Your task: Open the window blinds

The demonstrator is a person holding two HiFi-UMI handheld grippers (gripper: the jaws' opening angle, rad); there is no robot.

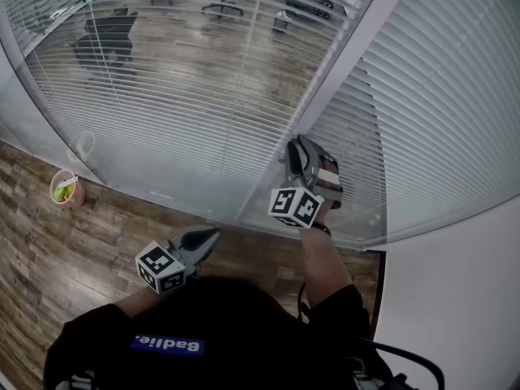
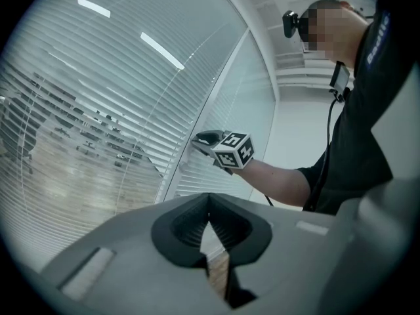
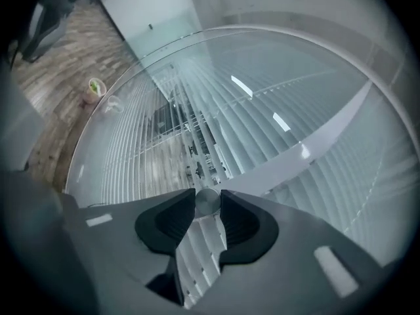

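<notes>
white blinds (image 1: pixel 203 80) fill pretty much the whole top of the head view, sitting behind glass, and a pale post (image 1: pixel 349 47) splits them into two sections. through the left section's slats you can make out office chairs (image 1: pixel 106 39) and wood flooring on the far side, while the right section reads as nearly solid white. the right hand-held gripper (image 1: pixel 295 149) is up against the blinds right beside that post, low on the right section, arm reaching out from a black sleeve. in the right gripper view a small round silvery knob (image 3: pixel 208 202) sits right at the jaw tips with both tips touching its sides, so it looks clamped on the knob, with slats visible in the gap below it. the left hand-held gripper (image 1: pixel 210 236) hangs lower and to the left, well apart from the blinds and over the wood floor (image 1: pixel 49 242). its own view shows the jaw tips meeting with nothing between them, just blinds and the other arm in the background. a small cup (image 1: pixel 65 189) with something green in it sits on the floor near the foot of the glass, off to the left.
</notes>
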